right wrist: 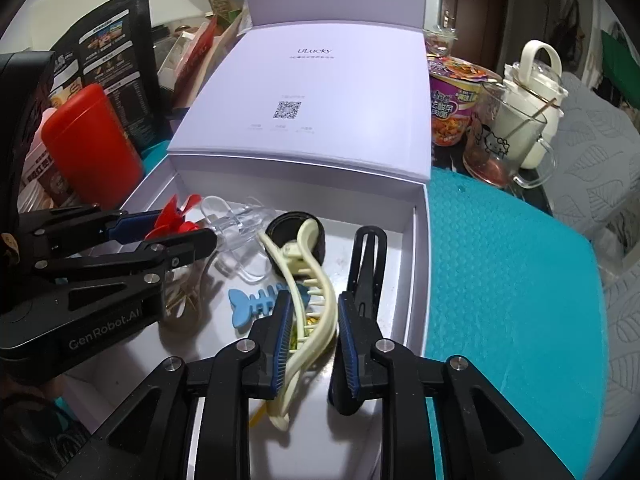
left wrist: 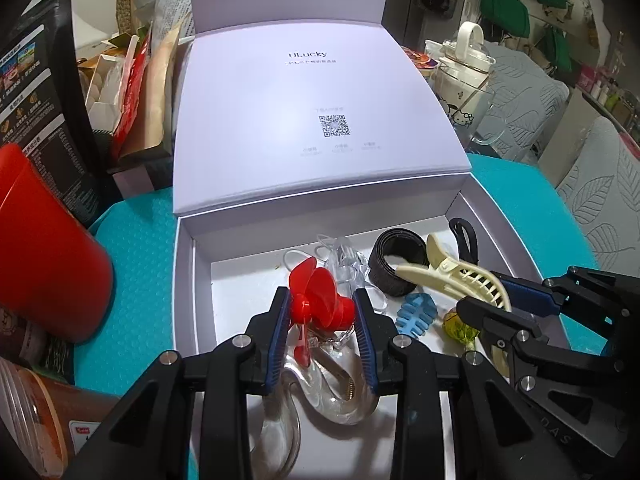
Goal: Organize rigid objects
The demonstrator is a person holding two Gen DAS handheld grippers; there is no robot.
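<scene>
White box open on teal mat, hinged lid folded back toward 12 o'clock. Printed on lid: "ULucky" near the top, a line of small characters below it too fine to read, a QR code lower down, three faint captions under that.

Left gripper at 6 o'clock in the left wrist view, jaws narrow and clamped on small red fan, pads pressing its hub from both sides, blades fanned above the fingertips. Below the fan, clear plastic piece with a gold part inside, lying on the box floor.

Right gripper at 6 o'clock in the right wrist view, jaws narrow around cream hair claw; left pad against the claw's teeth, right pad just beside its curved back, contact there unclear. Claw inside the box, its handle end reaching toward 12 o'clock over black roll.

Elsewhere in the box: blue fishbone piece at 9 o'clock of the claw, black clip at 2 o'clock, clear clip at 11 o'clock, yellow wrapped candy under the claw.

"GenRobot.AI" readable on the left gripper's body in the right wrist view.

Off the mat: red canister at 9 o'clock, instant noodle cup and glass mug with a cartoon cat at 2 o'clock.
</scene>
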